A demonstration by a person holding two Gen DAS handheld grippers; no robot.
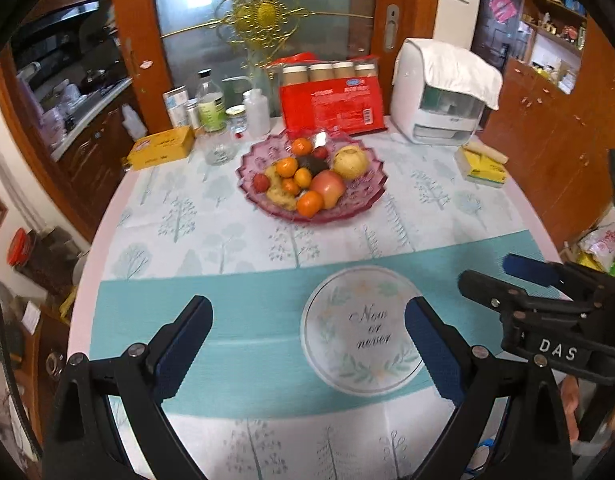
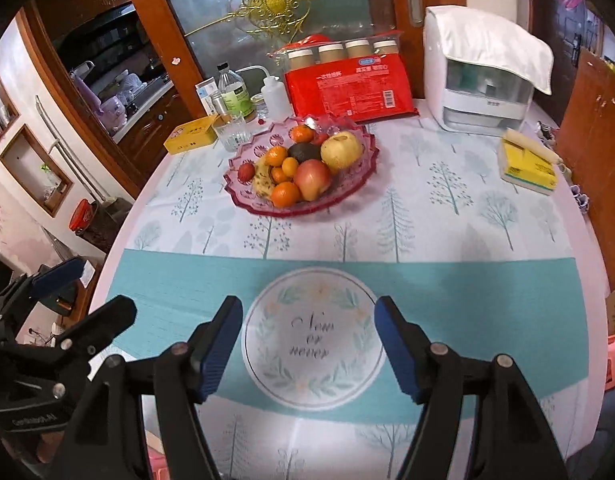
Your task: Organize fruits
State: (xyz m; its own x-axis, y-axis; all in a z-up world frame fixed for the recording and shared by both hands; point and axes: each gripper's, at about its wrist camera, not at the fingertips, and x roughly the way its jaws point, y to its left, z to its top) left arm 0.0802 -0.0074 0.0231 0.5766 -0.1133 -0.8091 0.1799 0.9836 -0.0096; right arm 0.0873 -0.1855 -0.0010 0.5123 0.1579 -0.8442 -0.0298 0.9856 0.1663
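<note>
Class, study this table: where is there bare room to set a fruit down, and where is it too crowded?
Free: the teal band around the round printed medallion, and the tree-print cloth between the pink fruit bowl and the yellow tissue pack. Crowded: the far edge, with the yellow box, bottles, red package and white appliance.
</note>
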